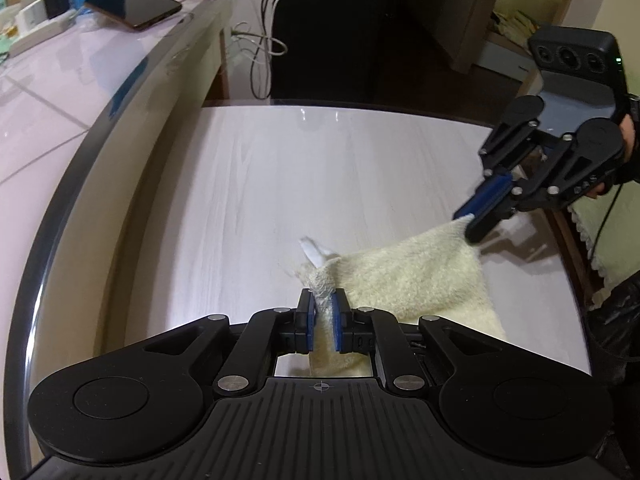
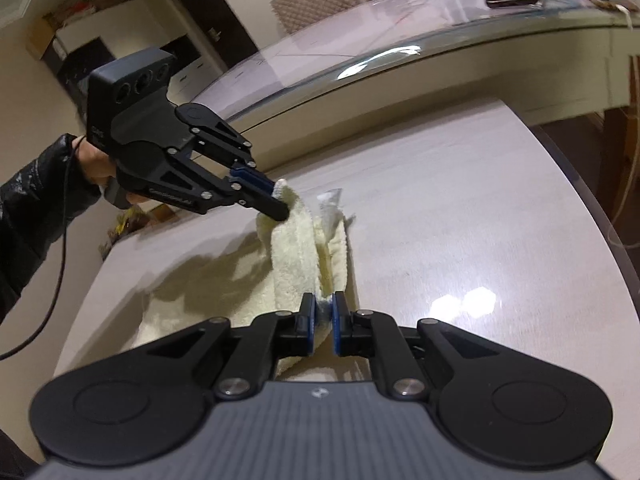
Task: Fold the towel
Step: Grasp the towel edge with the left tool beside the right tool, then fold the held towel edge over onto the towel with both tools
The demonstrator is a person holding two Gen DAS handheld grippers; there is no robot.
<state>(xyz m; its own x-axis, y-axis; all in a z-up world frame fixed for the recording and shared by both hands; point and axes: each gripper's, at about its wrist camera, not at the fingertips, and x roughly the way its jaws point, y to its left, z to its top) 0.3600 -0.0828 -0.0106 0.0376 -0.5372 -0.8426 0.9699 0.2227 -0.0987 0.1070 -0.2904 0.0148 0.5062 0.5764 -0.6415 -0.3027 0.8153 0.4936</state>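
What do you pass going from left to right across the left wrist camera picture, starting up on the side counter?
Power strip → phone → hanging cables → left gripper pinching a towel corner → right gripper on the far corner.

table (image 1: pixel 248 184) — pale woodgrain, glossy | on it — cream towel (image 1: pixel 416 276)

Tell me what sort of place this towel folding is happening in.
Most likely a home living or dining room. A pale towel lies on a wood-grain table. Beside it a glass-topped table carries a phone and chargers, with cables hanging by the wall.
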